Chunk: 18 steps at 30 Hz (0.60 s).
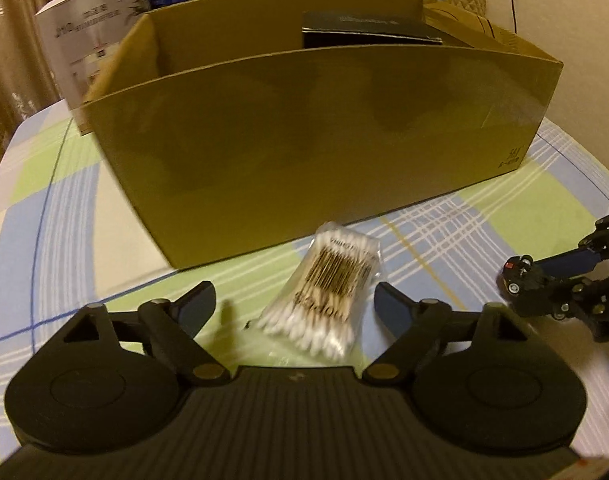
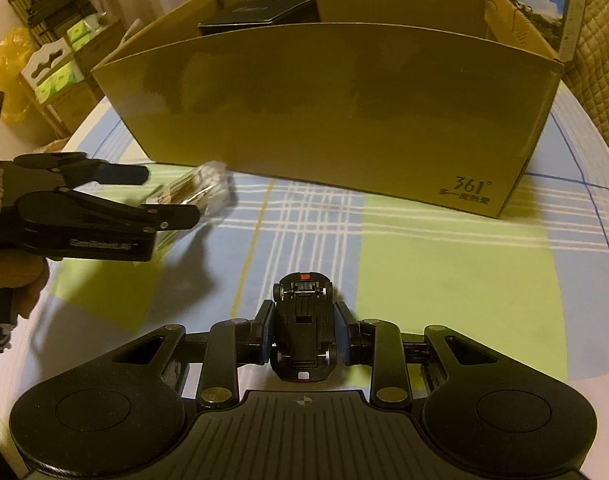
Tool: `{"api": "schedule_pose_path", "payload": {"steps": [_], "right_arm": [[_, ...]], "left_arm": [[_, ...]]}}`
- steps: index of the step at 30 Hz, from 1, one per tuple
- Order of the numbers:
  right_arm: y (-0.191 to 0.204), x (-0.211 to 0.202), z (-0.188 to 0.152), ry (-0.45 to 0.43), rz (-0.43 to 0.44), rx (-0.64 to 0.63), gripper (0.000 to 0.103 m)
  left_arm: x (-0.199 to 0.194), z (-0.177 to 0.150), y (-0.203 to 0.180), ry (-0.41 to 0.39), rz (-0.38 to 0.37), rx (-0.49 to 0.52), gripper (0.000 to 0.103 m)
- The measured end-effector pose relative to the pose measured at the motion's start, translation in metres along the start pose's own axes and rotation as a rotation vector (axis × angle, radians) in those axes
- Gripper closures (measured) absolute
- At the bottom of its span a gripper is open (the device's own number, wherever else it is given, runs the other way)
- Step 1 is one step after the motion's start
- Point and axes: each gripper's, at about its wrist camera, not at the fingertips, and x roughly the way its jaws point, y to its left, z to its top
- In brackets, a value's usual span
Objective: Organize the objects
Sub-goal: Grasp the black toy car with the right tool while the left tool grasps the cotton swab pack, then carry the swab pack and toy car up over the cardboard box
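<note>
Right wrist view: right gripper (image 2: 303,336) fingers clamp a toy car (image 2: 303,326); left gripper (image 1: 294,304) fingers gape around a cotton-swab packet (image 1: 328,284).

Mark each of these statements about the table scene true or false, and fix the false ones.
1. The right gripper holds a small black toy car. True.
2. The pack of cotton swabs already lies inside the cardboard box. False: it is outside, in front of the box, between the fingers of the left gripper.
3. A black box sits inside the cardboard box. True.
4. The left gripper's pads press on the swab pack. False: gaps show on both sides of it.
5. The tablecloth is plain white. False: it is checked in green, blue and cream.
</note>
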Motion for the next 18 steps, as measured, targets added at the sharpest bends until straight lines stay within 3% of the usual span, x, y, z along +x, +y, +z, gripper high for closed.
{"api": "schedule_pose_path", "payload": {"steps": [2,6,8,13,18], "right_arm": [[-0.001,0.0,0.0,-0.002,-0.002,0.004,0.076],[-0.003,-0.003,-0.002,-0.006,0.0,0.015,0.076],[-0.002,-0.004,-0.002,-0.007,0.002,0.019,0.076],[-0.001,-0.012,-0.009,-0.01,0.006,0.03,0.076],[-0.004,-0.025,-0.021,-0.014,0.011,0.05,0.076]], "left_arm": [[0.006,0.002,-0.003,0.007,-0.003,0.013,0.034],[0.012,0.002,-0.007,0.015,-0.019,0.022,0.046],[0.012,0.002,-0.007,0.02,-0.044,0.005,0.061],[0.006,0.001,-0.013,0.046,-0.035,-0.065,0.075],[-0.007,-0.007,-0.017,0.081,-0.061,-0.162,0.08]]}}
